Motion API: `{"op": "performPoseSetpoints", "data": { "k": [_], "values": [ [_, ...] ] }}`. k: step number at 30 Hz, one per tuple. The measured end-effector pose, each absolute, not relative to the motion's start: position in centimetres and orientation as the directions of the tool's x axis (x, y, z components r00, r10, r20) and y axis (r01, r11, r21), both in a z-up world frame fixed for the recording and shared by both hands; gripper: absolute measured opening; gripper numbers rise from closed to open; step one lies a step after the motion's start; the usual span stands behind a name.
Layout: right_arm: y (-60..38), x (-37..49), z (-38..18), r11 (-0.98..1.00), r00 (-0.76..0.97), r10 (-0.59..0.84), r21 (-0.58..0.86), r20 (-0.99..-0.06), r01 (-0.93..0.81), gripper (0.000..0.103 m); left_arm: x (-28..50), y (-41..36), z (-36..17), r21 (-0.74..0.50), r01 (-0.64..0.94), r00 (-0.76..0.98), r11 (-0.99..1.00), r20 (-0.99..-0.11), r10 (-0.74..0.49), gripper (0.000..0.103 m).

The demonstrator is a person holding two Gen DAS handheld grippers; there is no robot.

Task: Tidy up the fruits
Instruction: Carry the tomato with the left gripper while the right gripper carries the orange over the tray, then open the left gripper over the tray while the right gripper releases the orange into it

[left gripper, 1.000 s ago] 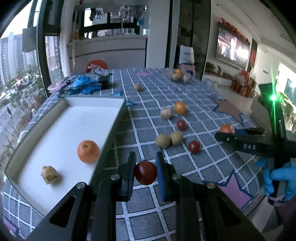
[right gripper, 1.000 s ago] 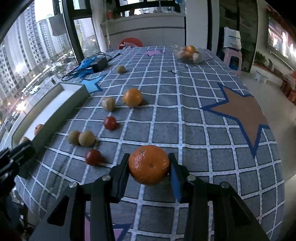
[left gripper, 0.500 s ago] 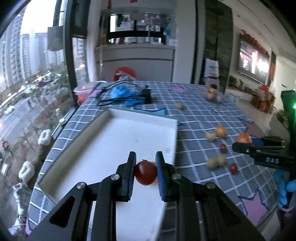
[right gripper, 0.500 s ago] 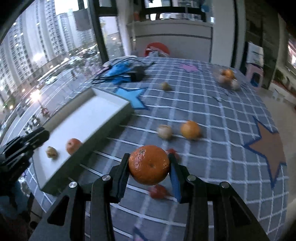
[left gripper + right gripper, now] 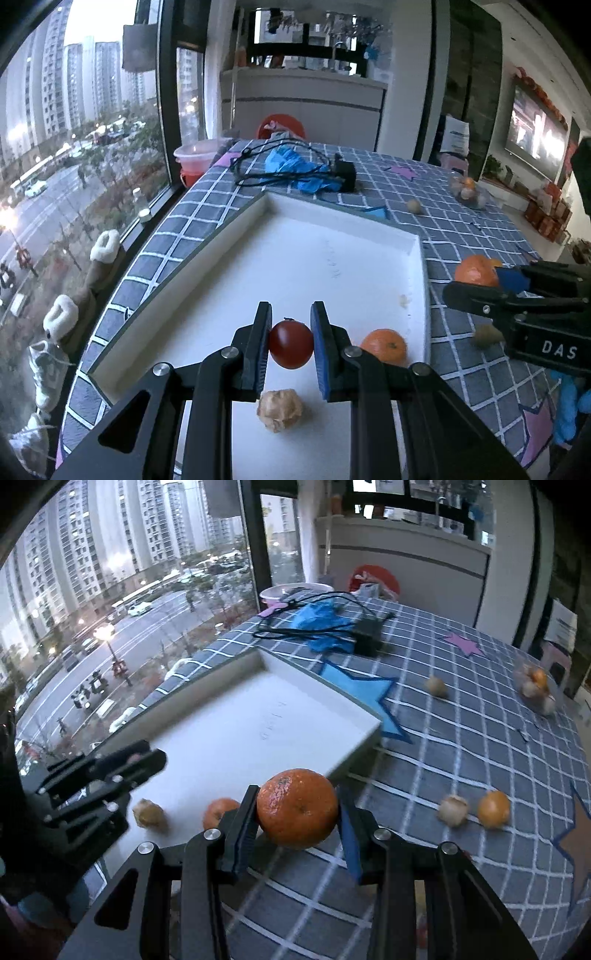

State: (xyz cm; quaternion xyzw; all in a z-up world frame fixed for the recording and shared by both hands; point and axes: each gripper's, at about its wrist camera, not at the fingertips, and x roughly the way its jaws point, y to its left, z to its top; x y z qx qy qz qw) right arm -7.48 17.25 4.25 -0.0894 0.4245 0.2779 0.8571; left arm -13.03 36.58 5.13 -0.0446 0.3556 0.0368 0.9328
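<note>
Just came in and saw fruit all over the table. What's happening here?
A person with a gripper in each hand is sorting fruit into a white rectangular tray. The left gripper is shut on a small dark red round fruit above the tray, where a small orange and a pale lumpy fruit already lie. The right gripper holds a large orange by the tray's near corner. More fruit waits on the grey checked tablecloth.

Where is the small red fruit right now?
In the left wrist view the small red fruit is clamped in the left gripper, held above the white tray, with an orange to its right and a pale lumpy fruit just below.
</note>
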Motion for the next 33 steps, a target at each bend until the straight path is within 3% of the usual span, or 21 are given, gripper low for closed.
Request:
{"op": "performPoseSetpoints", "data": {
  "k": [16,18,19,20,21,22,23,28,33],
  "values": [
    [21.6,-6.3,2.6,0.796,0.431,0.412,0.086,-0.803,-0.599,0.042,-12.8,37.6,3.2,-0.061,-0.127,0.707,0.99,-0.705,0.047,0.024],
    [21.7,-6.1,2.6,0.793,0.423,0.413,0.09,-0.807,-0.603,0.053,-13.0,37.6,3.1,-0.05,-0.128,0.713,0.991,-0.699,0.057,0.027],
    [21.7,-6.3,2.7,0.792,0.42,0.417,0.095,-0.806,-0.603,0.07,-13.0,37.5,3.0,-0.045,-0.125,0.714,0.991,-0.697,0.059,0.035],
    [21.7,-6.3,2.8,0.793,0.419,0.421,0.102,-0.804,-0.601,0.08,-13.1,37.5,3.0,-0.046,-0.125,0.715,0.991,-0.697,0.058,0.05],
    [21.5,-6.5,3.0,0.796,0.427,0.426,0.106,-0.797,-0.596,0.092,-13.2,37.4,3.0,-0.047,-0.126,0.715,0.991,-0.696,0.058,0.058],
    [21.3,-6.6,3.4,0.8,0.438,0.428,0.106,-0.791,-0.591,0.094,-13.5,37.3,3.1,-0.051,-0.131,0.721,0.99,-0.69,0.06,0.069],
    [20.9,-6.9,3.8,0.803,0.449,0.429,0.104,-0.784,-0.586,0.094,-13.7,37.3,3.3,-0.052,-0.132,0.727,0.99,-0.684,0.062,0.073],
    [18.0,-7.7,5.3,0.834,0.497,0.412,0.096,-0.764,-0.543,0.094,-15.4,35.7,4.6,-0.038,-0.109,0.759,0.993,-0.649,0.058,0.079],
    [12.2,-8.7,6.0,0.882,0.534,0.401,0.155,-0.745,-0.446,0.094,-16.9,31.2,5.3,-0.042,0.01,0.773,0.999,-0.633,-0.035,0.08]
  ]
}}
